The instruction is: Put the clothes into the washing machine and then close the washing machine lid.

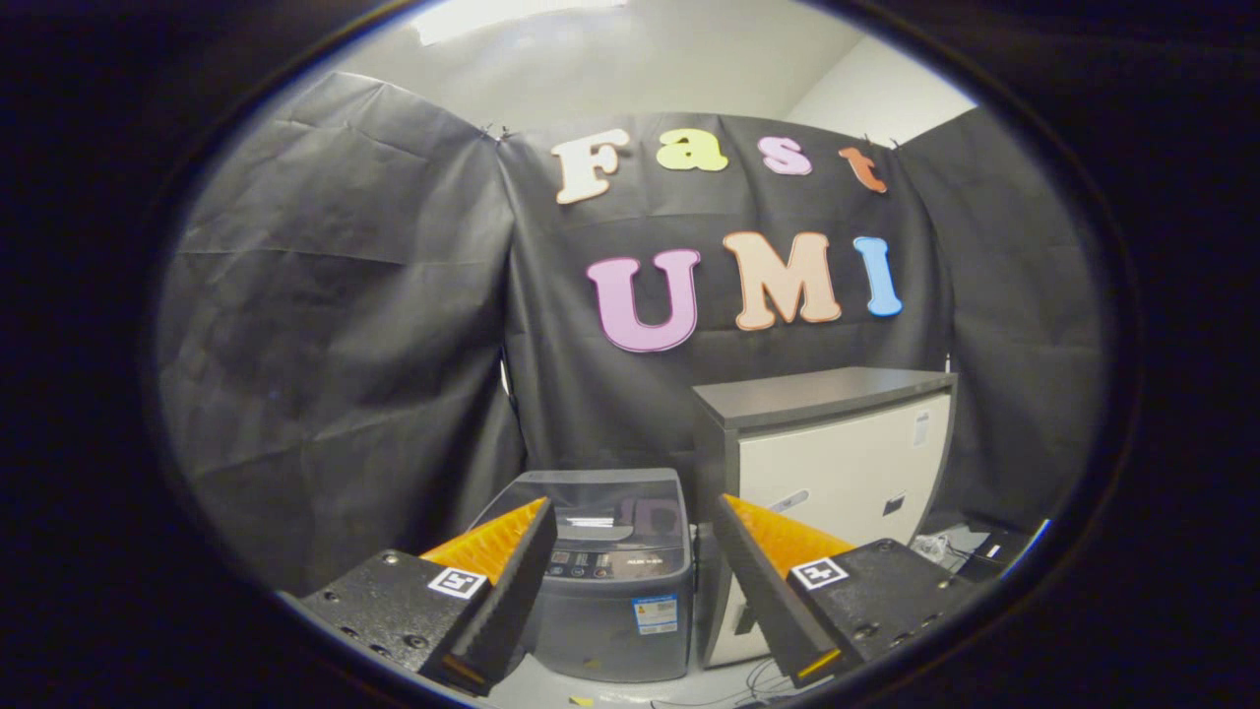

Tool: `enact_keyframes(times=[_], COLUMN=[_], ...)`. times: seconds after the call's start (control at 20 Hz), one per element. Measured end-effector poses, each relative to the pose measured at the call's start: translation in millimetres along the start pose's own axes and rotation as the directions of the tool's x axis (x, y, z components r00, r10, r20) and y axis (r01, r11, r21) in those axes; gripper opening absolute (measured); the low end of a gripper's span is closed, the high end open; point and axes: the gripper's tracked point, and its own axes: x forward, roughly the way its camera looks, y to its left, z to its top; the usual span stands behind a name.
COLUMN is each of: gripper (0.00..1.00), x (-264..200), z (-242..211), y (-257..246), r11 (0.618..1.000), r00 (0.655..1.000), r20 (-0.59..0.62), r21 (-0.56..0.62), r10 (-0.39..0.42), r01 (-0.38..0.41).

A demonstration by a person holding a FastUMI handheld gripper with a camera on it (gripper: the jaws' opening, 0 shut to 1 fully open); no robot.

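A small grey top-loading washing machine (615,571) stands on the floor against the booth wall, well beyond my fingers and framed between them. Its dark, glossy lid (610,512) lies flat and closed on top, with a control strip along its front edge. My gripper (635,527) is open, fingers spread wide with nothing between them, held some distance in front of the machine and roughly level with its top. No clothes can be seen from here.
A white cabinet with a dark grey top (837,463) stands right beside the washing machine on its right side. Cables and small items (945,547) lie on the floor to the right of the cabinet. Black cloth walls enclose the booth.
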Motion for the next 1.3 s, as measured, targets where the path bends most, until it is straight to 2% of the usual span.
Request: enact_keyframes(times=[0.35, 0.75, 1.3], gripper=[0.97, 0.97, 0.97], x=[-36, -50, -47], z=[-10, -9, -16], y=[-18, -27, -15], r11=[0.996, 0.999, 0.999], r00=[1.0, 0.999, 0.999], r20=[0.0, -0.005, -0.027], r21=[-0.082, -0.037, -0.027], r10=[-0.02, -0.034, -0.021], r01=[0.02, 0.034, 0.02])
